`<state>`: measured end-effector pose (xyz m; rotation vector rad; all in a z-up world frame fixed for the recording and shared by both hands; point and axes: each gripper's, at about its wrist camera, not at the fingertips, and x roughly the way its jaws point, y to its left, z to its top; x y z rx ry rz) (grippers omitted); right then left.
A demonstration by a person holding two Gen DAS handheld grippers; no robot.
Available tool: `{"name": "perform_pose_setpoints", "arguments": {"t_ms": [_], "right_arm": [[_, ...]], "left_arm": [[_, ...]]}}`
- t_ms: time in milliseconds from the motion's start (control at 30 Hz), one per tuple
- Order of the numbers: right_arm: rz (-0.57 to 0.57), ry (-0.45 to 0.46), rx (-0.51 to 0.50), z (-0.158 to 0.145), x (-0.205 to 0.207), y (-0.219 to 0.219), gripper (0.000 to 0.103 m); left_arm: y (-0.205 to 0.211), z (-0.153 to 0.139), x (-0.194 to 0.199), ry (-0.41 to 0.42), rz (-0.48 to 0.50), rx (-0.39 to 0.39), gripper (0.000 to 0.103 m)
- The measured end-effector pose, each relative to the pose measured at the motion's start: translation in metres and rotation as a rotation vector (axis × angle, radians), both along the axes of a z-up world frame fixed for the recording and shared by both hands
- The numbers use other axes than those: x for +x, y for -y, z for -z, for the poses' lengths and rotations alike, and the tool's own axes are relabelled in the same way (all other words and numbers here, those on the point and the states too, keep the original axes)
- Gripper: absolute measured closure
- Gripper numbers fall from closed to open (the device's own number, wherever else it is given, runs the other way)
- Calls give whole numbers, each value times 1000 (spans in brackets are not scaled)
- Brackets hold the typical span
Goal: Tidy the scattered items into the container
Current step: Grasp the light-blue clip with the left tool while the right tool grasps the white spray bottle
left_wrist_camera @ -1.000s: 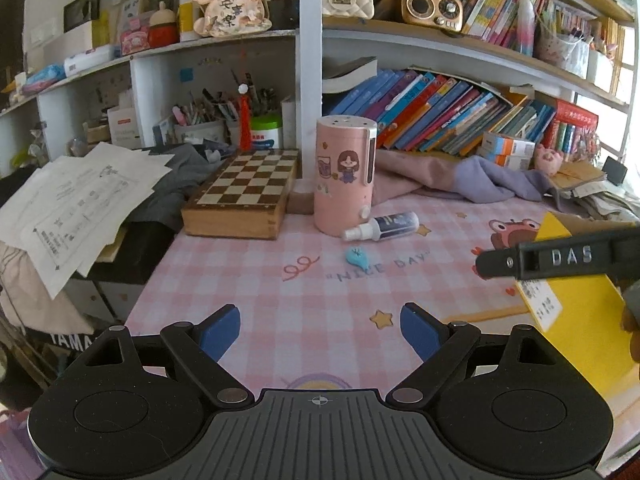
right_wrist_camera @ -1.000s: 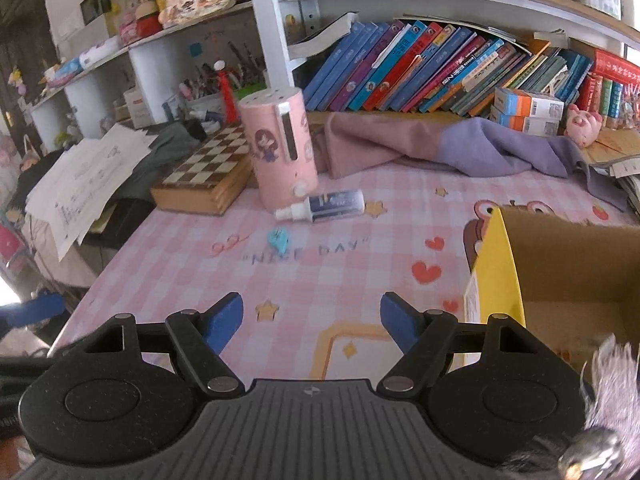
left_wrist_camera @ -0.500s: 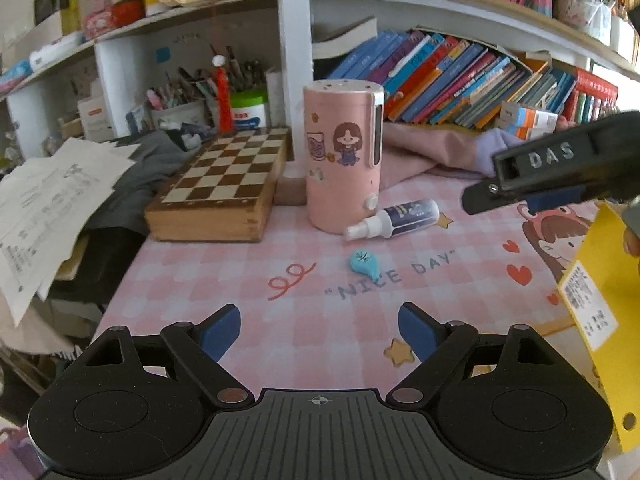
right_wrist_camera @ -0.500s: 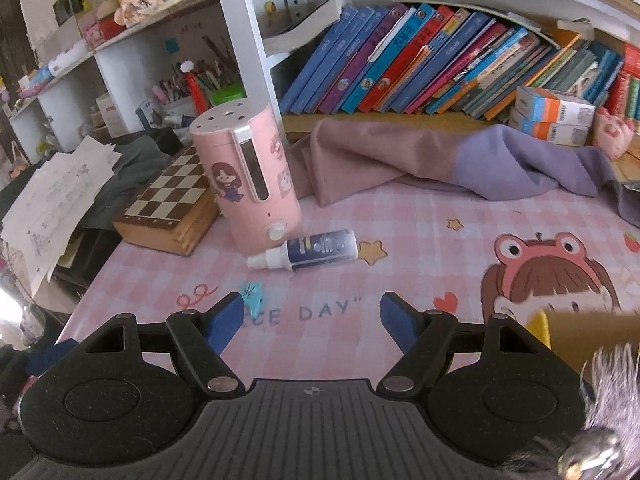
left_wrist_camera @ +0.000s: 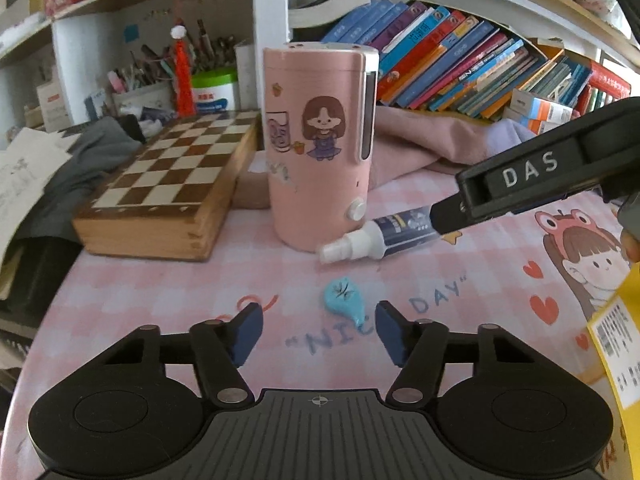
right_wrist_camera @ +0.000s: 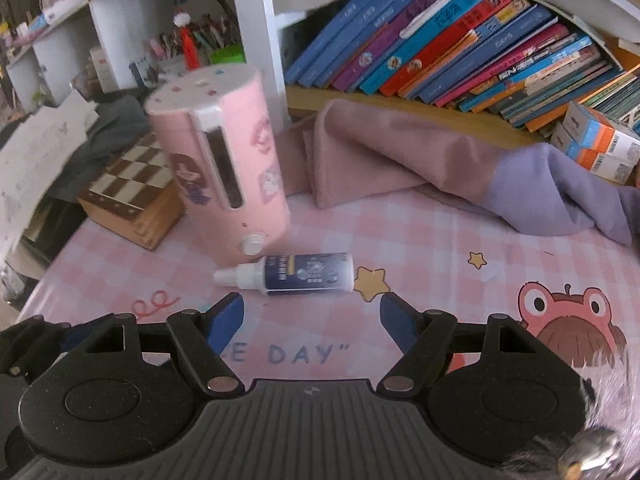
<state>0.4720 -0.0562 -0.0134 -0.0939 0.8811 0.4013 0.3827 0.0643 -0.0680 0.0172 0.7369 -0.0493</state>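
Closing on nothing yet, the left gripper (left_wrist_camera: 319,332) hangs low over the pink checked desk (left_wrist_camera: 168,292) with its blue jaws either side of empty air, and the small blue teardrop-shaped piece (left_wrist_camera: 345,299) lies flat on the desk just past them, at about 12 o'clock from the jaws and a little toward the right-hand one. At 12 o'clock beyond that piece the spray bottle (left_wrist_camera: 378,236) lies on its side, white nozzle pointing to 9 o'clock, its nozzle end just beside the foot of the upright pink cylinder (left_wrist_camera: 320,140) with the cartoon girl on it. The right gripper (left_wrist_camera: 520,184) reaches in from 3 o'clock in the left wrist view and covers the far end of the bottle there. From the right wrist view, the right gripper (right_wrist_camera: 311,316) has its jaws spread and released, holding nothing, with the spray bottle (right_wrist_camera: 304,276) on the desk just ahead of them at 12 o'clock, clear of both pads. A wooden chessboard box (left_wrist_camera: 168,188) sits at 10 o'clock from the cylinder, and a pink and lilac cloth (right_wrist_camera: 420,164) is heaped at 1 o'clock against the bookshelf. The yellow box (left_wrist_camera: 616,344) edges into the left wrist view at 4 o'clock.
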Motion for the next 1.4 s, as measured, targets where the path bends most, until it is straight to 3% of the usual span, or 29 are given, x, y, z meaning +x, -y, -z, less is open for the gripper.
{"name": "perform_pose_setpoints", "arguments": {"t_ms": [400,500,567,733,933,1200,1333,1400], "right_arm": [[-61,-23,-20,18,29,-11,28],[-95,-24,-31,22,33,-16,26],[-131,-14,-43,24,35,-20,25],[-208,5,-69,29,47,-28,24],[-354,-8,-100,43,62,-42,21],[-392,-169,-79,50,49,-39,28],[-414,-191,-117,52,29,-42,48],[-426,-179,-125,52,23,-45,49]], "left_arm": [[14,24,40,-59,3,21,60],[13,26,40,-50,-6,24,67],[13,25,40,-47,-1,25,78],[7,23,27,-57,-1,2,79],[-4,4,-11,-39,4,-99,79],[-26,-12,-60,-36,-59,-168,79],[-32,-13,-73,-38,-77,-174,79],[-32,-15,-77,-35,-73,-171,79]]}}
